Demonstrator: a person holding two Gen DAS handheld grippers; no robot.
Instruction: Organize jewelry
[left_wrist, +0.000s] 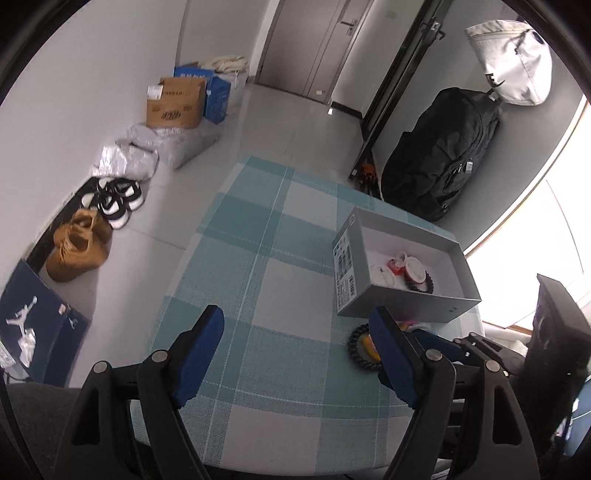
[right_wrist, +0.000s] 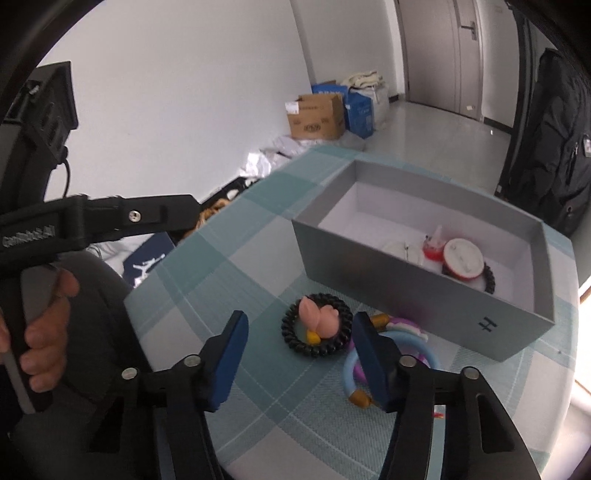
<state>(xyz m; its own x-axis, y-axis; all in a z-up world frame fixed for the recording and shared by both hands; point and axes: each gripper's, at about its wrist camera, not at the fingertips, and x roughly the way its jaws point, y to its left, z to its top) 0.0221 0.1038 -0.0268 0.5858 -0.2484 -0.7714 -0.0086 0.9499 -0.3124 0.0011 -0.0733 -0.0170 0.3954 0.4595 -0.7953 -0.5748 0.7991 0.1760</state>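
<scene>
A: Jewelry position relative to the right gripper (right_wrist: 297, 356)?

B: Gripper spread wide, nothing between the pads, hovering over the near part of the tabletop (right_wrist: 258, 243). Just ahead of it lies a black coiled bracelet (right_wrist: 317, 329) with a pink charm (right_wrist: 318, 318) resting inside its ring. Its right finger (right_wrist: 371, 360) overlaps a blue ring (right_wrist: 351, 373) and a purple piece (right_wrist: 400, 320), both on the checked cloth beside the bracelet.

A: Left gripper (left_wrist: 301, 341)?

B: Also spread, empty, above the cloth. Black coiled bracelet (left_wrist: 360, 347) shows just past its right finger.

A: Further out?

B: Grey box (right_wrist: 406, 284), open, touching the cloth just behind the loose pieces, toward the tabletop's right edge. Inside, at its right end: a red-and-white round item (right_wrist: 463, 260), a black beaded bracelet (right_wrist: 489, 278) partly under it, a small red piece (right_wrist: 433, 247), something white (right_wrist: 397, 248).
</scene>
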